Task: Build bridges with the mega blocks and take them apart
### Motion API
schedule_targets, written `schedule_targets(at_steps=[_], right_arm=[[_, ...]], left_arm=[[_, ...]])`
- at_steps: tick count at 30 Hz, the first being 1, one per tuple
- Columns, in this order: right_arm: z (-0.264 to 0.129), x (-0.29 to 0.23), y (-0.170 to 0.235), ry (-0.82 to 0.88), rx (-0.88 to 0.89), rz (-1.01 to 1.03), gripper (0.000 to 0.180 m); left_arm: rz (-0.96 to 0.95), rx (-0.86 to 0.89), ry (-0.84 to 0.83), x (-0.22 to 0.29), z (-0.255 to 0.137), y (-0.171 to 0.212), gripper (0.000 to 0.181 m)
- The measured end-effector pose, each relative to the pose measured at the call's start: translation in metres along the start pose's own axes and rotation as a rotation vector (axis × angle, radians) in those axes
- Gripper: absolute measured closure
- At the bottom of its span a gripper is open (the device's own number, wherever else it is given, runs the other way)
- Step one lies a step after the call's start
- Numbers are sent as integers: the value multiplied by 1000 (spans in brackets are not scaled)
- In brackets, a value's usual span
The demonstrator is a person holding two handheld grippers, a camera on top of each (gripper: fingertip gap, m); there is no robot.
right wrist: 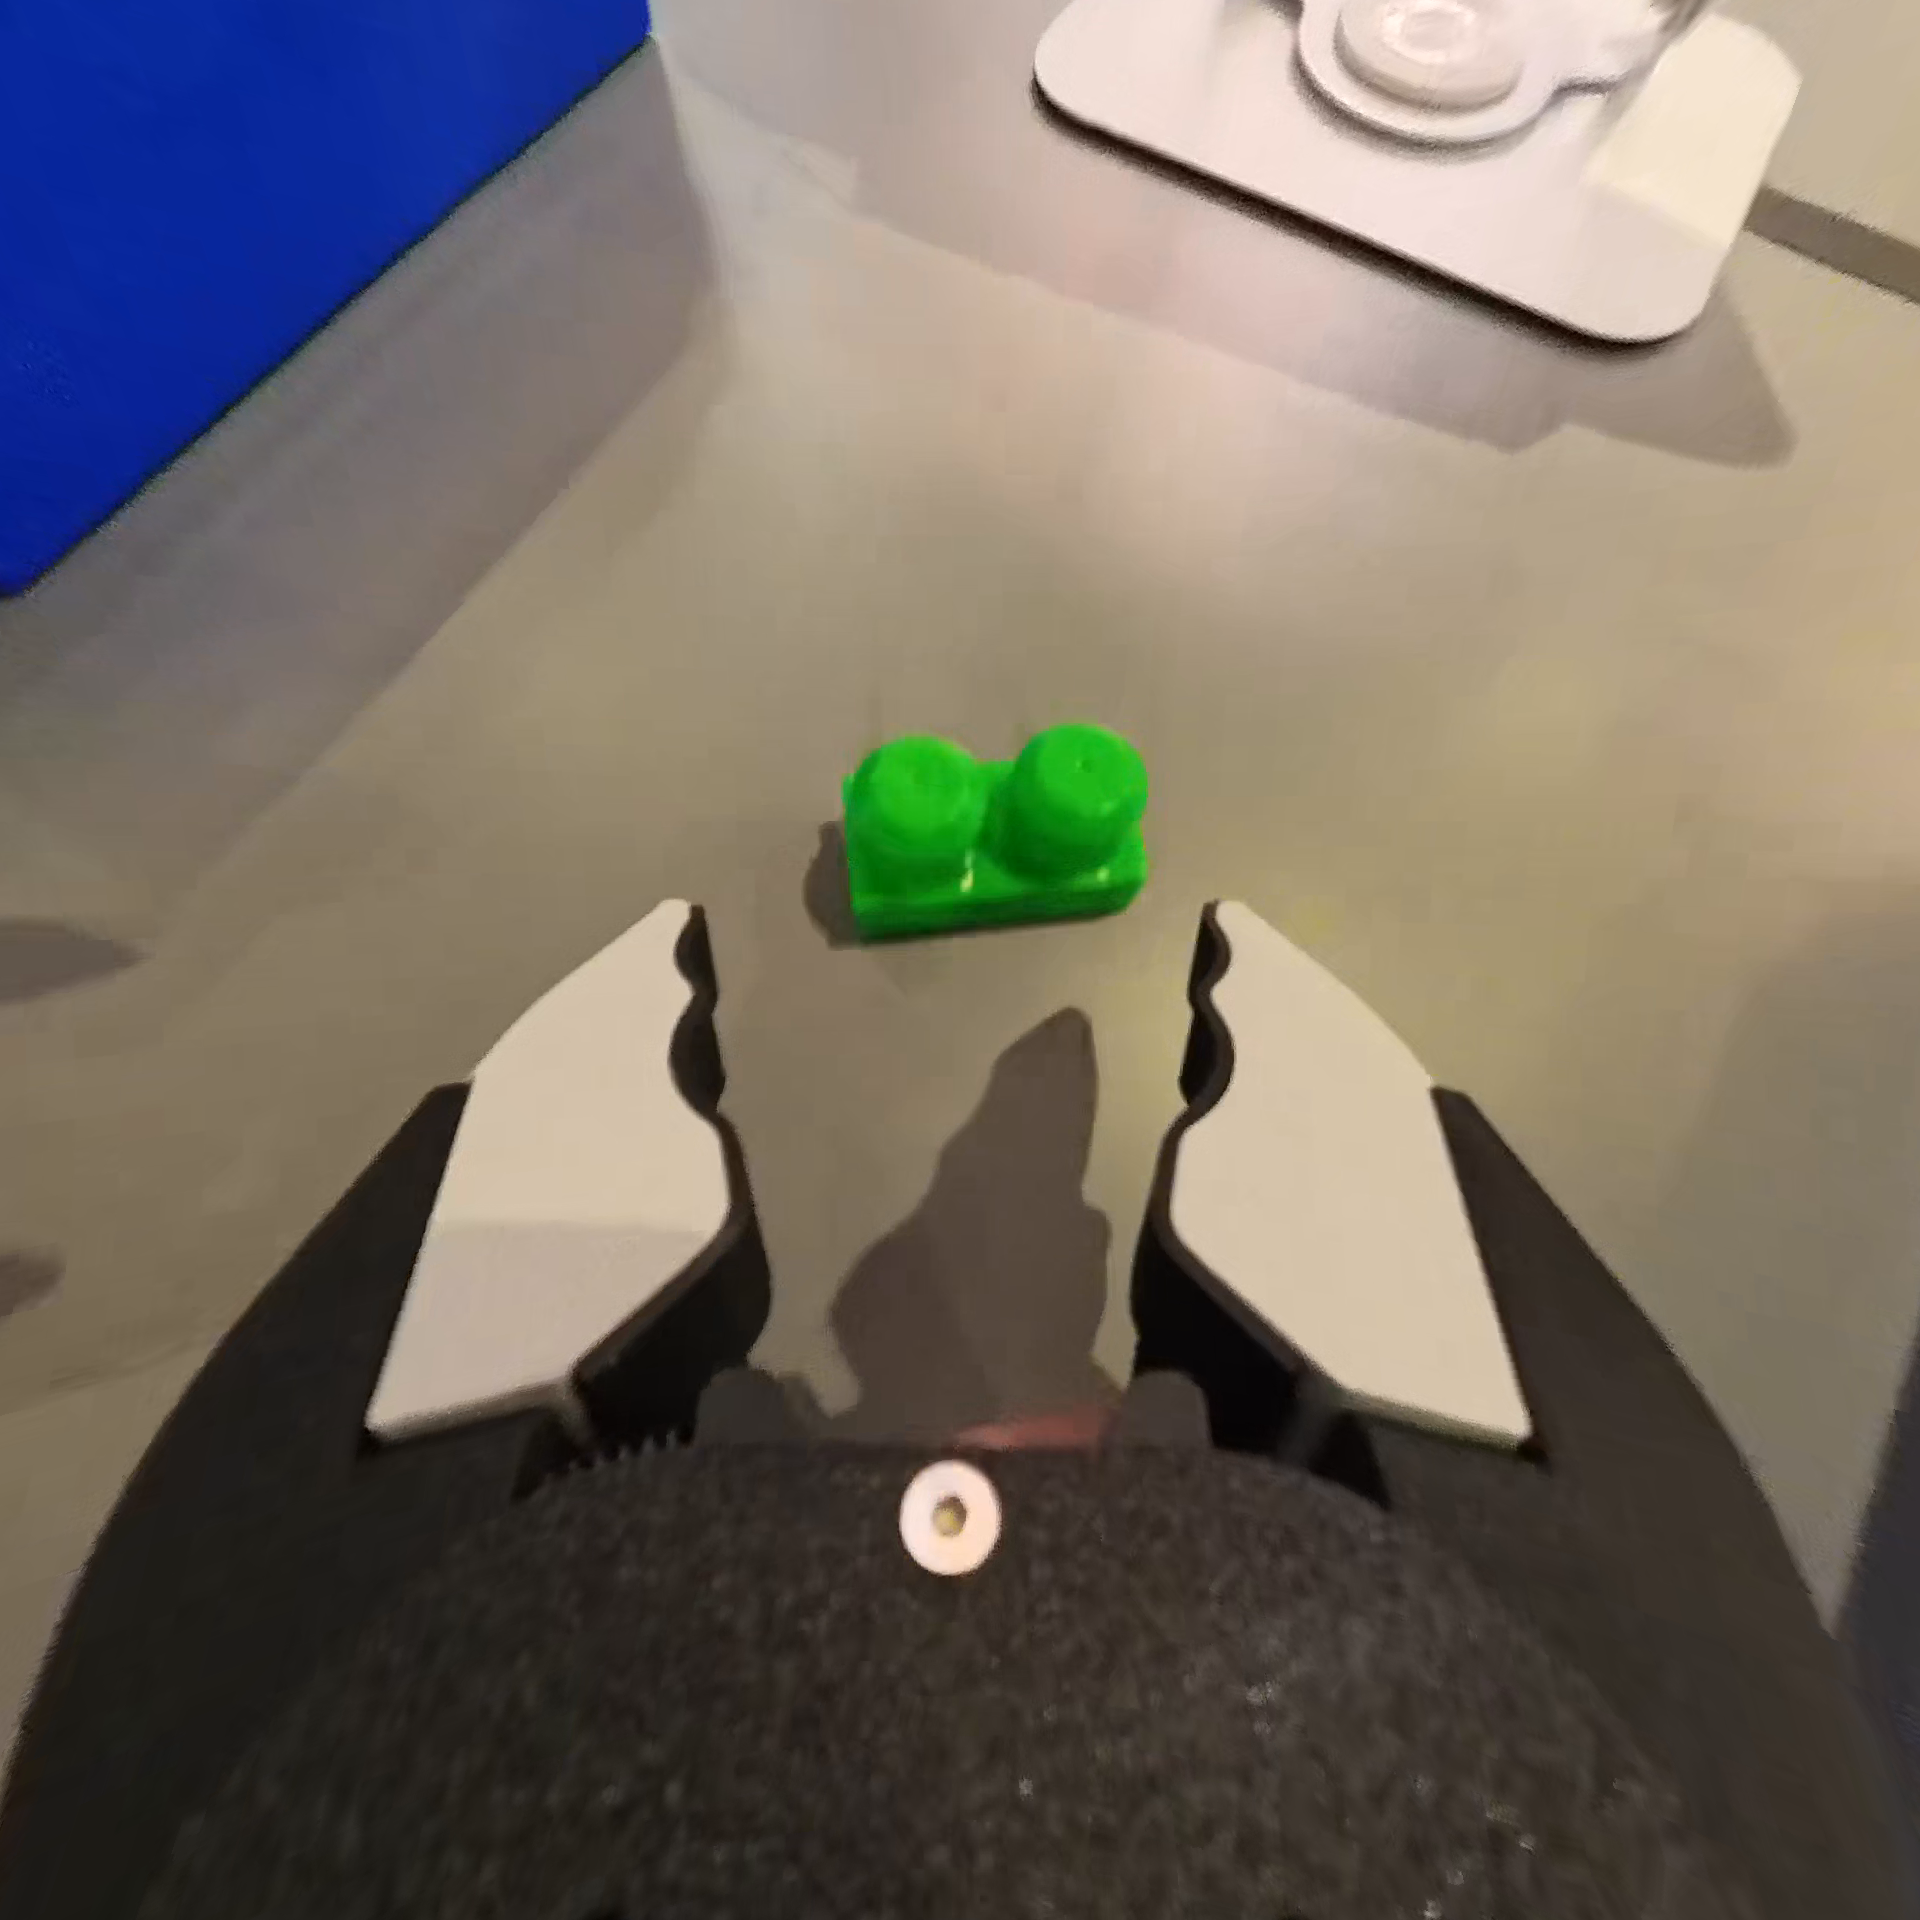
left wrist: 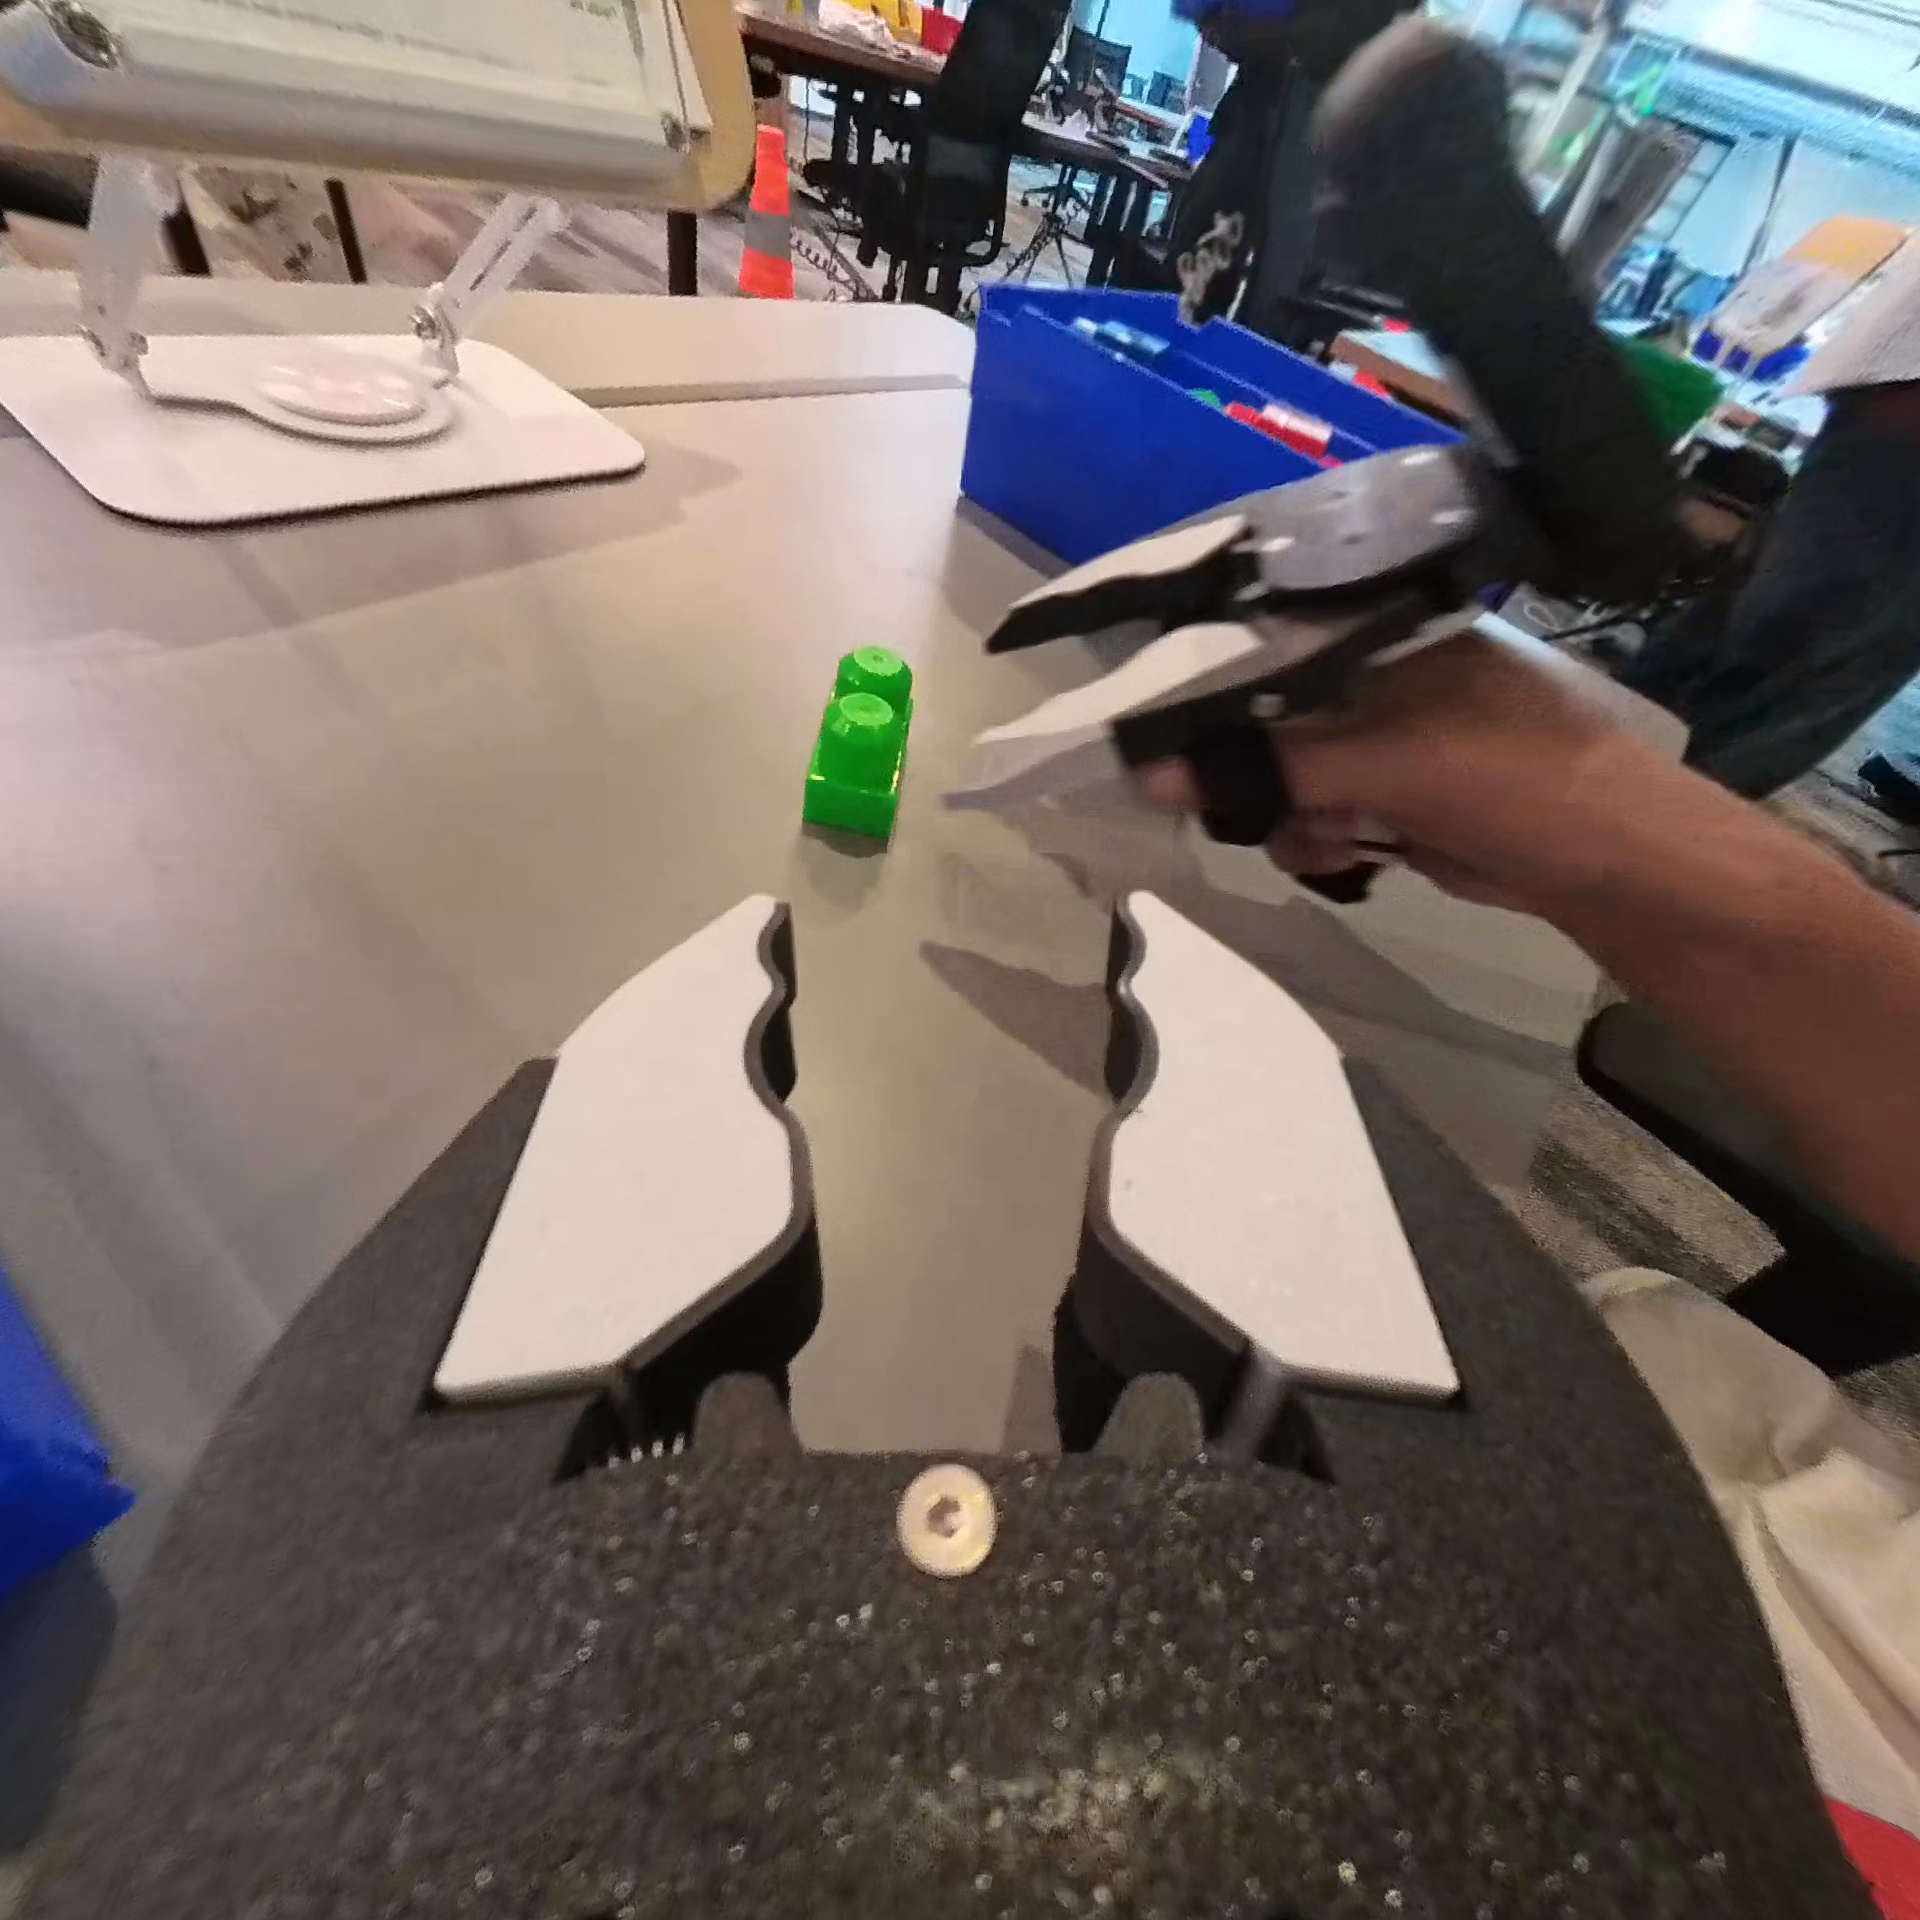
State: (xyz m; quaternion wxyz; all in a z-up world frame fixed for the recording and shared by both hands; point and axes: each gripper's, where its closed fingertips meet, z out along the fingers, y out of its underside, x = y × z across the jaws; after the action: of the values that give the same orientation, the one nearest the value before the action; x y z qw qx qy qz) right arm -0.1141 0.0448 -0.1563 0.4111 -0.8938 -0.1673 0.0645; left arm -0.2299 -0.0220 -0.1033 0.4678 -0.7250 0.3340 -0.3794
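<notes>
Green two-stud block (left wrist: 857, 750) upright on the grey counter (left wrist: 416, 831), alone near the middle, touched by nothing. Left tool (left wrist: 951, 914) low and near, fingers spread, empty, block just beyond its tips. Right tool (left wrist: 971, 717) reaching in from the right, held in a hand (left wrist: 1455, 790), fingers parted, empty, tips just beside the block; in its own view (right wrist: 951, 920) spread wide with the block (right wrist: 992, 831) just ahead. Blue bin (left wrist: 1122, 457) with more blocks at far right. White stand base (left wrist: 312, 436) at far left.
</notes>
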Motion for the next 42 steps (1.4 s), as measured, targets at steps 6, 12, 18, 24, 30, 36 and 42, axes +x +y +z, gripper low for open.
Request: schedule_targets(at_steps=[6, 12, 18, 24, 30, 36, 42], right_arm=[[47, 10, 9, 22, -121, 39, 101], [19, 7, -5, -36, -58, 5, 104], [-113, 57, -29, 125, 224, -15, 104], [-232, 110, 39, 280, 417, 128, 105], [-247, 132, 119, 312, 384, 237, 105], [-256, 191, 97, 416, 171, -16, 105], [-213, 309, 25, 319, -250, -413, 104]], left_arm=[[108, -6, -4, 7, -2, -2, 124], [144, -31, 5, 15, 1, 4, 124], [111, -44, 24, 14, 4, 7, 124], [63, -31, 45, 13, 7, 8, 124], [53, -45, 56, 16, 14, 12, 124], [96, -102, 66, 25, 29, 26, 124], [181, -108, 52, 29, 33, 27, 124]])
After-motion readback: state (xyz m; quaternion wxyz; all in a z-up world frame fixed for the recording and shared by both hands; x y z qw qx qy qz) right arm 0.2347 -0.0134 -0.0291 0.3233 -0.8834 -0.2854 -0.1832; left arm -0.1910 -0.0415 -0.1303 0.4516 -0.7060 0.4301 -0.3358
